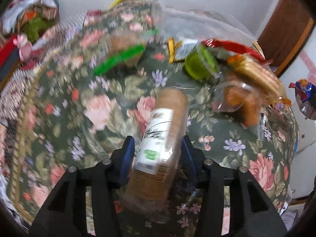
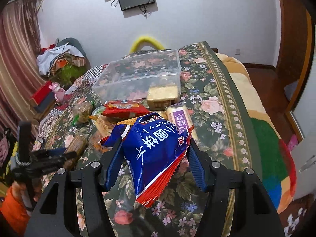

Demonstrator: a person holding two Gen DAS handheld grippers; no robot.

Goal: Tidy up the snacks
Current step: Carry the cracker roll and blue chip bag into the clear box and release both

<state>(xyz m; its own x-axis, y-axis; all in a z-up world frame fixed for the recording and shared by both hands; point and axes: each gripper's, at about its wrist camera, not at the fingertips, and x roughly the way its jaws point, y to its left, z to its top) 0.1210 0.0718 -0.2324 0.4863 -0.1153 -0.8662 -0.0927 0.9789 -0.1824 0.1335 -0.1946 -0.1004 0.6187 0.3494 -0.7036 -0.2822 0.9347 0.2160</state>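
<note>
The left hand-held gripper (image 1: 157, 148) clamps a roll of biscuits (image 1: 158, 144). The right hand-held gripper (image 2: 153, 148) grips a blue snack bag (image 2: 150, 154), near the clear box (image 2: 138, 73).

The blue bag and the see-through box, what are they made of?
The blue bag, held in the right gripper, looks like thin shiny plastic film: it crinkles and glints, with a crimped red edge. The box looks like hard clear plastic: you can see the flowery cloth through its straight walls.
</note>
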